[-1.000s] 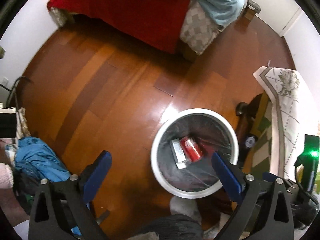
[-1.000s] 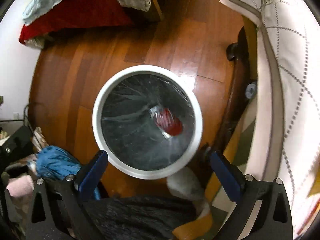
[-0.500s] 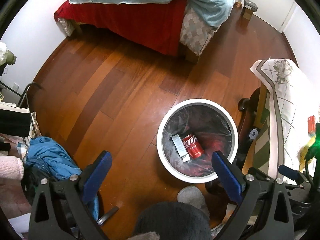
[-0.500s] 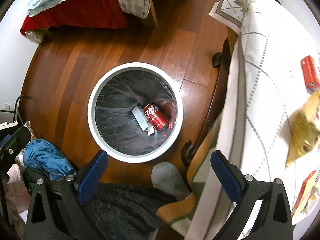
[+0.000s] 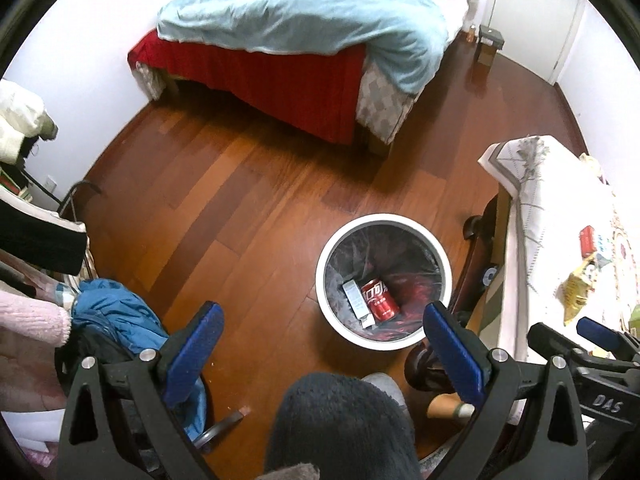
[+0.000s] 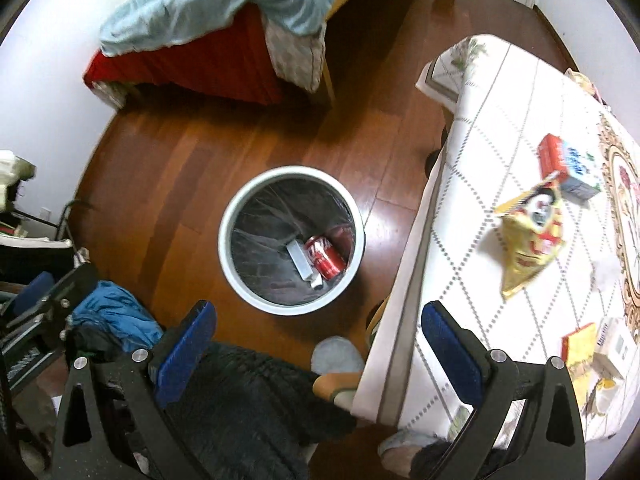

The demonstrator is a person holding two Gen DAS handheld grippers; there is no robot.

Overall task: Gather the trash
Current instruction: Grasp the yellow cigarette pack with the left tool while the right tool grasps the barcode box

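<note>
Hanging above the wooden floor (image 5: 224, 200), both tools are sitting spread wide with nothing between their blue pads. At the far left of the left wrist view, a heap of clothes with a blue jacket (image 5: 112, 312) is lying on the floor just beside the left gripper (image 5: 320, 340), whose jaws are standing fully apart and empty. Farther off, a bed (image 5: 280, 72) with a red skirt and a pale blue quilt is filling the far side of the room.

Moving right, a round white bin (image 5: 320, 280) lined with a dark grey bag is standing on the floor near the table's edge. Lying at its bottom are a red soda can (image 5: 380, 300) on its side, white lettering showing, and a slim white carton (image 5: 354, 300) touching the can's left side.

In the right wrist view the same bin (image 6: 224, 248) is sitting left of centre, with the can (image 6: 324, 260) and carton (image 6: 300, 260) inside. The right gripper (image 6: 316, 336) is likewise gaping open, holding nothing, its left pad over the floor and its right pad over the table's near edge.

To the right, a table (image 6: 480, 184) under a white diamond-pattern cloth is carrying the remaining litter: a crumpled yellow snack bag (image 6: 532, 236) lying flat, a red and white box (image 6: 564, 160) just beyond it, and a smaller yellow and red packet (image 6: 580, 344) at the near right, well apart from the bin.
</note>
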